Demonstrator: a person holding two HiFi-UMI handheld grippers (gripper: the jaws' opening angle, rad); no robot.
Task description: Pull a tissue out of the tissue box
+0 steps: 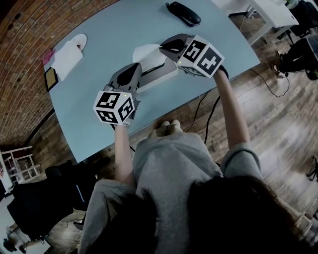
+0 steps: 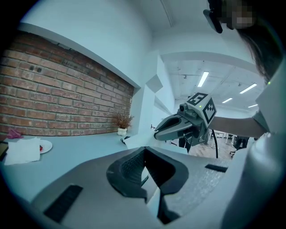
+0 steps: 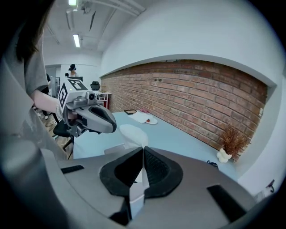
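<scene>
The white tissue box [image 1: 160,73] lies near the front edge of the light blue table [image 1: 99,30]. A white tissue [image 1: 146,52] puffs up from it. My right gripper [image 1: 163,47] comes in from the right and is shut on the tissue [image 3: 133,134], whose white sheet runs down between the pads. My left gripper [image 1: 142,68] is at the box's left end with its jaws closed tip to tip. Something white shows in the slit below its fingertips [image 2: 134,167]; I cannot tell whether it is pinched. The right gripper [image 2: 157,133] faces it closely.
A black handset-like object [image 1: 184,13] lies at the table's far side. At the left are a white napkin [image 1: 67,58], a small plate [image 1: 79,40] and a dark framed pad [image 1: 50,78]. A small potted plant [image 3: 230,144] stands by the brick wall. My body is against the front edge.
</scene>
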